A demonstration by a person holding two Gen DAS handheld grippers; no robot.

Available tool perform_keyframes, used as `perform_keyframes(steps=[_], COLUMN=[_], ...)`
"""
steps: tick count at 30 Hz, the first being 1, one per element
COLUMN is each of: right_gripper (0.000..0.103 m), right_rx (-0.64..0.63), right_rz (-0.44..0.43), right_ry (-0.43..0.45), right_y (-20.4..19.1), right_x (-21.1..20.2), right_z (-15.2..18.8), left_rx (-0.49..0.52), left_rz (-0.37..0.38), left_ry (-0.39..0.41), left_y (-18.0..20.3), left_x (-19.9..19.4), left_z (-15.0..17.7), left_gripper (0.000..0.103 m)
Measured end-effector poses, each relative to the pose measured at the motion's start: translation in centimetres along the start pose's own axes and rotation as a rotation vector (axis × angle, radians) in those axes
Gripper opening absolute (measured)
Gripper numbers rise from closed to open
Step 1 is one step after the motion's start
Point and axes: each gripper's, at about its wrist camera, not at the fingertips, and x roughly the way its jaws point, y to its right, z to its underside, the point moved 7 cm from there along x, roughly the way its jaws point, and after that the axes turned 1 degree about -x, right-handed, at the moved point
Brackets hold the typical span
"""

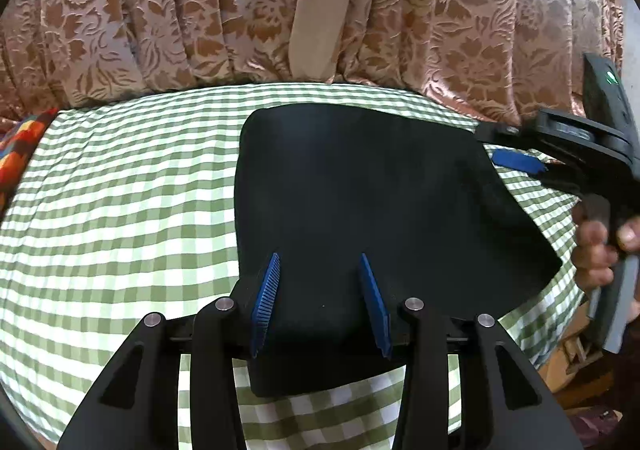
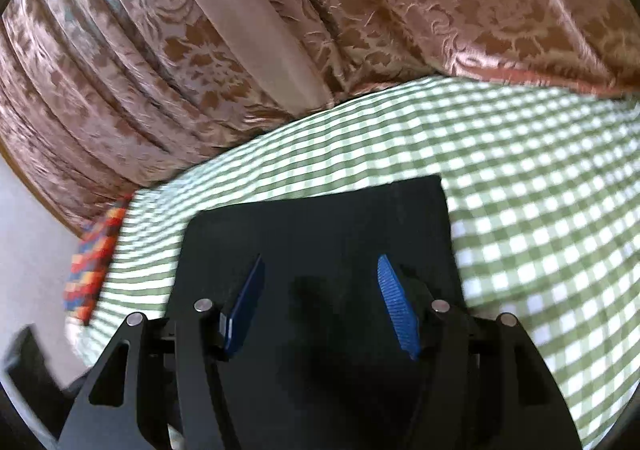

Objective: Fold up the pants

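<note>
Lying folded on the checked cloth [image 1: 120,189], black pants [image 1: 360,189] sit under both parted tools.

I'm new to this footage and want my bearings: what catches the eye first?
The folded black pants lie mid-frame on a green checked cloth. A brown floral curtain hangs behind. The left gripper hovers open over the near edge, and the right gripper is open above them too.

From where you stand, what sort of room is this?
Probably a bedroom at home: a green checked sheet covers what looks like a bed, floral curtains hang behind it, and folded black pants lie on top.
</note>
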Motion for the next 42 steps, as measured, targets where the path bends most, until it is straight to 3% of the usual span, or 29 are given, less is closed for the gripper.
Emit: perform_keyframes(steps=[5,7,13,18,24,34,35,38,39,42], right_gripper=[0.059,0.066,0.07,0.07,0.069,0.066,0.064,0.024,0.018,0.013], right_rx=[-0.013,-0.044,0.003,0.012,-0.004,0.03,0.035,-0.002,-0.019,0.005], right_rz=[0.087,0.137,0.11,0.098,0.08,0.028,0.016,-0.006,-0.002,-0.015], right_ry=[-0.017,-0.001,-0.016,-0.015,-0.015,-0.048,-0.064,-0.099,-0.09,-0.099], right_y=[2.2,3.2,4.9,4.7,4.1,6.2,6.3,6.2,6.1,7.1], right_x=[3.1,4.6,6.1,5.2,2.8,-2.0,-2.2,-2.6,-2.8,-2.1], right_z=[-0.1,-0.1,-0.4,-0.5,-0.1,4.1,4.7,6.5,6.7,6.5], left_rx=[0.01,0.012,0.037,0.02,-0.001,-0.045,-0.059,-0.129,-0.161,-0.225], left_rz=[-0.016,-0.019,-0.033,-0.039,-0.052,-0.04,-0.036,-0.007,-0.004,0.007], left_ry=[-0.002,-0.001,0.005,0.007,0.008,0.016,0.021,0.019,0.015,0.009], left_y=[0.1,0.1,0.8,0.7,0.4,-0.4,-0.8,-2.3,-3.1,-4.8], left_x=[0.5,0.7,1.1,1.1,0.7,-0.2,-0.4,-0.6,-0.6,-0.8], left_z=[0.2,0.2,0.5,0.6,0.8,1.0,0.9,0.9,1.0,1.3], left_gripper=[0.041,0.045,0.046,0.047,0.056,0.06,0.06,0.06,0.06,0.06])
